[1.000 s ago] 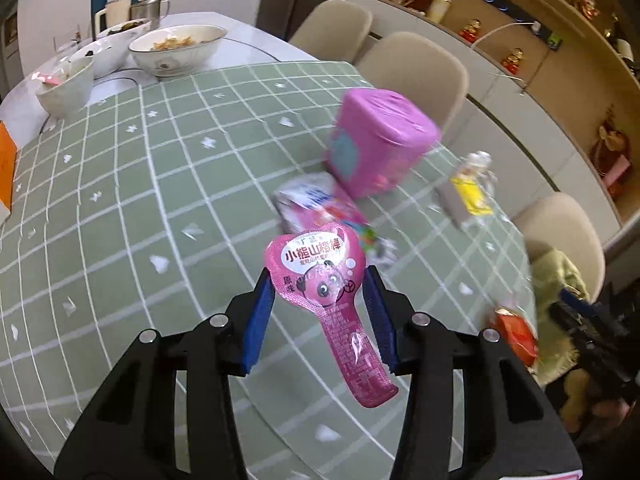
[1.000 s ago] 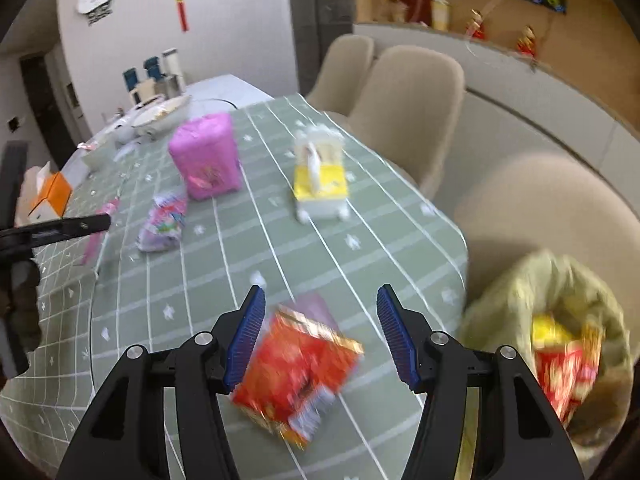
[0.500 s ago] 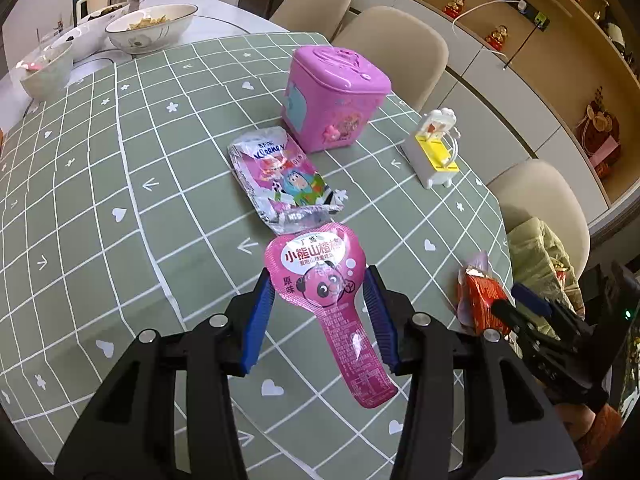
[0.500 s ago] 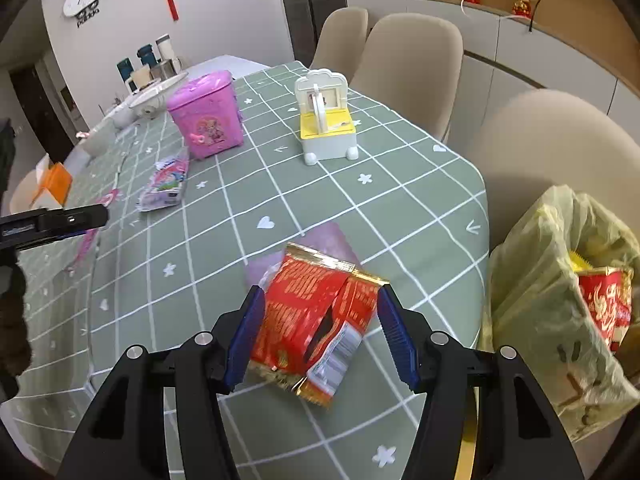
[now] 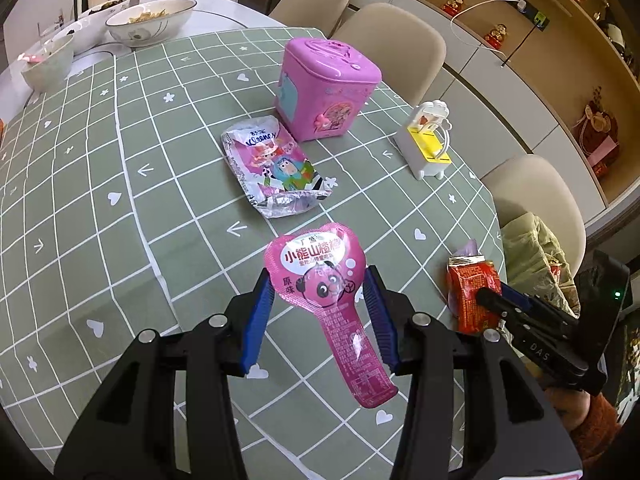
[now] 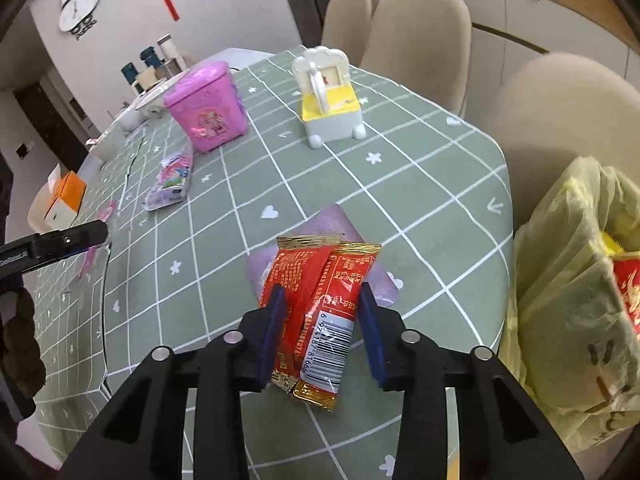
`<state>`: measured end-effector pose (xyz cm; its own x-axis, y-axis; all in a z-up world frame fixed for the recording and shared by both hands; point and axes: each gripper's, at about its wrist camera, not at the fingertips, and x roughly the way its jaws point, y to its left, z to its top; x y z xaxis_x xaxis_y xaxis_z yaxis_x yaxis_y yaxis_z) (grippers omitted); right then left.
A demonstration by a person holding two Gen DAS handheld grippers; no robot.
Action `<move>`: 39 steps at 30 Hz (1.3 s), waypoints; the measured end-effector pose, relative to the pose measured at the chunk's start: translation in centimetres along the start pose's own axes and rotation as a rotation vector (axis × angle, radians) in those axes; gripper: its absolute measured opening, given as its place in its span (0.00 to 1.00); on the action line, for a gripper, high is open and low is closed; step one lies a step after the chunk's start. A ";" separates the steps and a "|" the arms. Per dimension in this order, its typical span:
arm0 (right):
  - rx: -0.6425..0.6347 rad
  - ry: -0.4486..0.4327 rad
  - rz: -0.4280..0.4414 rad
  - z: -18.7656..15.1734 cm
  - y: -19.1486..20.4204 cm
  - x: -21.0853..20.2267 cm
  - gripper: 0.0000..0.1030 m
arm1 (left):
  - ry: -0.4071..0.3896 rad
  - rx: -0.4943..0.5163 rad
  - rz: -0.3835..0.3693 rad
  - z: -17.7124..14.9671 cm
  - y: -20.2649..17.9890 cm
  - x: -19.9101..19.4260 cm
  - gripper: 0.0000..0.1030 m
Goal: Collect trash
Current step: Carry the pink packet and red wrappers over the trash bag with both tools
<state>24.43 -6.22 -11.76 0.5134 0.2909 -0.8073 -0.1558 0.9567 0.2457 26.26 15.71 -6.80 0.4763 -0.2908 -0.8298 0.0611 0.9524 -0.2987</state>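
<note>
My left gripper (image 5: 319, 307) is shut on a pink bear-print snack wrapper (image 5: 320, 276) and holds it above the green checked tablecloth (image 5: 120, 208). My right gripper (image 6: 322, 322) has closed around a red and gold snack packet (image 6: 320, 300) that lies on a pale purple wrapper (image 6: 332, 220) near the table's edge; its jaws touch the packet's sides. The packet also shows in the left wrist view (image 5: 472, 292). A crumpled Kleenex tissue pack (image 5: 272, 168) lies mid-table. A yellow-green trash bag (image 6: 576, 320) with wrappers inside hangs off the table's right edge.
A pink toy box (image 5: 326, 88) and a white and yellow toy (image 5: 428, 144) stand beyond the tissue pack. Bowls (image 5: 150, 22) and cups sit at the far end. Beige chairs (image 6: 420, 36) line the right side. An orange box (image 6: 64, 200) sits at left.
My right gripper has moved down over the red packet and its jaws have closed in on it. My left gripper has kept hold of the pink wrapper and swung toward the table's right side.
</note>
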 end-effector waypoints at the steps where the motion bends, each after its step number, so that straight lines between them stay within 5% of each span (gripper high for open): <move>1: -0.009 -0.005 0.003 0.1 0.2 -0.2 0.28 | 0.000 -0.001 -0.001 0.0 0.0 0.0 0.42; 14: -0.056 -0.191 -0.021 2.6 0.1 -7.3 0.27 | -0.116 0.087 -0.072 1.6 -4.2 -2.0 0.42; 28: -0.026 -0.461 -0.144 1.7 -9.0 -20.9 0.27 | -0.306 0.315 -0.204 2.4 -21.3 -7.2 0.42; 39: 0.078 -0.552 -0.275 0.4 -17.2 -26.3 0.27 | -0.237 0.444 -0.324 2.4 -30.9 -4.0 0.42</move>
<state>13.99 -30.32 5.46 0.8897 -0.0297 -0.4555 0.0962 0.9877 0.1235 24.54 -12.35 6.89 0.5520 -0.5928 -0.5863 0.5724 0.7808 -0.2505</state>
